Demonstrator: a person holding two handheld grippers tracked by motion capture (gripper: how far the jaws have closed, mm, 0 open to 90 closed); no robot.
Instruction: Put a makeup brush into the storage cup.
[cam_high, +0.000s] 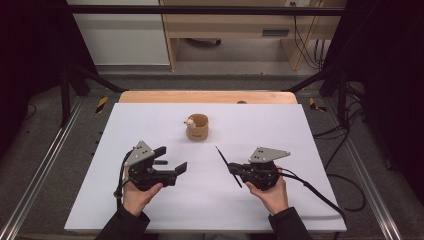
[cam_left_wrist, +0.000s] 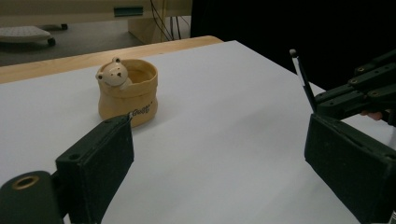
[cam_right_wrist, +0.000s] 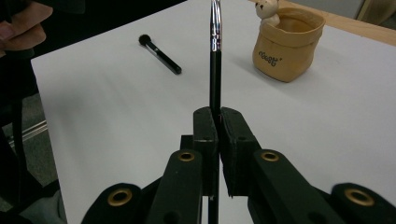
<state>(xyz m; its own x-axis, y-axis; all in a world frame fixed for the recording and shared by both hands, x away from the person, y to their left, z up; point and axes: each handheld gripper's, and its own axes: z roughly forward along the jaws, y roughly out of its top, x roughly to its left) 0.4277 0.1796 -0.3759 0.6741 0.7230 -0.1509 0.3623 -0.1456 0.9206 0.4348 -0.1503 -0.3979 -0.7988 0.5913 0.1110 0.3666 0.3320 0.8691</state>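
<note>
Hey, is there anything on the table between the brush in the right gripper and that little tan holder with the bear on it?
Nothing visible blocks it. The right gripper is shut on the thin brush, and bare white table lies between it and the tan holder. A second brush lies off to the side, out of that path.

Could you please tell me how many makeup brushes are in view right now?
2. One brush is clamped upright in the right tool. The other brush lies flat on the white table, apart from the cup. More may be hidden inside the cup.
</note>
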